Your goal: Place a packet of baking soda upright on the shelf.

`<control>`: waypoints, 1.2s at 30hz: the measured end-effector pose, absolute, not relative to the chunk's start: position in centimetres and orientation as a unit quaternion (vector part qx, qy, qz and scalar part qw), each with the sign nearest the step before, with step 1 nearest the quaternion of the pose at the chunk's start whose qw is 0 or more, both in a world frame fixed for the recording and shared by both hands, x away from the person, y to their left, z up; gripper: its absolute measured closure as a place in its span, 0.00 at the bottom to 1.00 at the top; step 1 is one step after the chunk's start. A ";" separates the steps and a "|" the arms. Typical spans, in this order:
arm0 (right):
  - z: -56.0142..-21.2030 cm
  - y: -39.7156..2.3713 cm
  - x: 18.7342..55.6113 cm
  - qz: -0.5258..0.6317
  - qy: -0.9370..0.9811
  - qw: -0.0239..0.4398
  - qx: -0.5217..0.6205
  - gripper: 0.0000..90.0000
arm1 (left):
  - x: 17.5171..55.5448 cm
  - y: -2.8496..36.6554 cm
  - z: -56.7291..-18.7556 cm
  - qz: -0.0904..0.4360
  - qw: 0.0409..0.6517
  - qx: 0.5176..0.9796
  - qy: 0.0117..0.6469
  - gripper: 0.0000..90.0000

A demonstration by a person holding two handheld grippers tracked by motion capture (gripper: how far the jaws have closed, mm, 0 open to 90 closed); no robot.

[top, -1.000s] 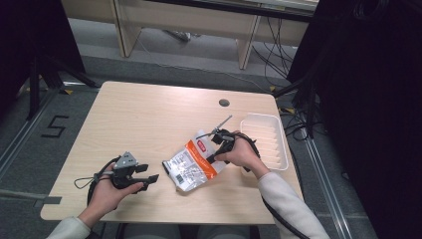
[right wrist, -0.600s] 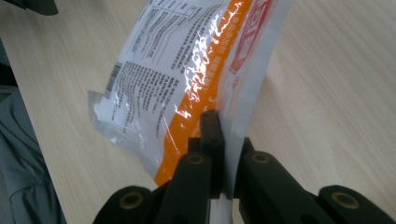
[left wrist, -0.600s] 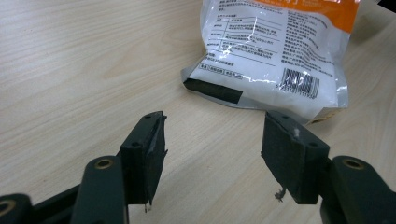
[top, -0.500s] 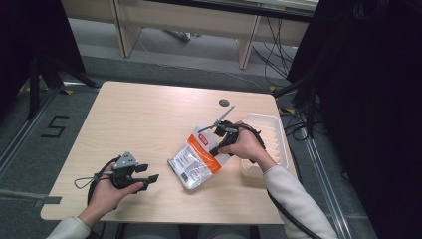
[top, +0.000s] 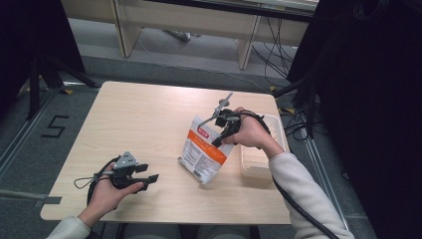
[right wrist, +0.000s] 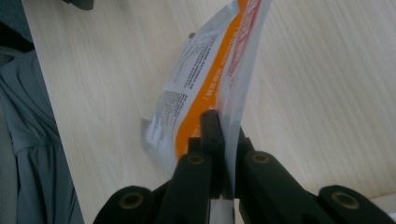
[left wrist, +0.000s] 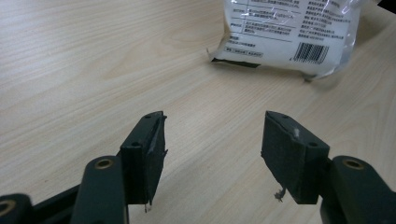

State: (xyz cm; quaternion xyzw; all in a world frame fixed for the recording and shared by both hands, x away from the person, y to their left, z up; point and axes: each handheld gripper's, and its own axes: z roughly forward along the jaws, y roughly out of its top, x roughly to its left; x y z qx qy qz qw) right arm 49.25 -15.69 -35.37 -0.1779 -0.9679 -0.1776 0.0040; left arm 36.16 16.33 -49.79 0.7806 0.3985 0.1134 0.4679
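Packet held by right gripper over wooden table; left gripper idle.

Right gripper (right wrist: 223, 140): jaws closed tight on the edge of an orange-and-white packet (top: 204, 149), which hangs tilted, lower end at or near the table (top: 144, 114). Left gripper (left wrist: 212, 154): jaws wide apart, nothing between them, low over the table at 7 o'clock from the packet. White tray (top: 259, 162) at the packet's 3 o'clock, partly hidden by the right hand (top: 249, 132).

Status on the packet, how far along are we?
Done: the right tool has pinched the packet by its edge and tipped it up. In hand: lifting beside the white tray. Left: it isn't in the tray yet, probably the goal. The left tool rests open.
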 end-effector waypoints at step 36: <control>-32.2 -16.5 48.7 -0.144 -0.986 -0.005 -0.081 1.00 | 36.2 16.4 -49.8 0.114 0.467 0.782 0.398 0.43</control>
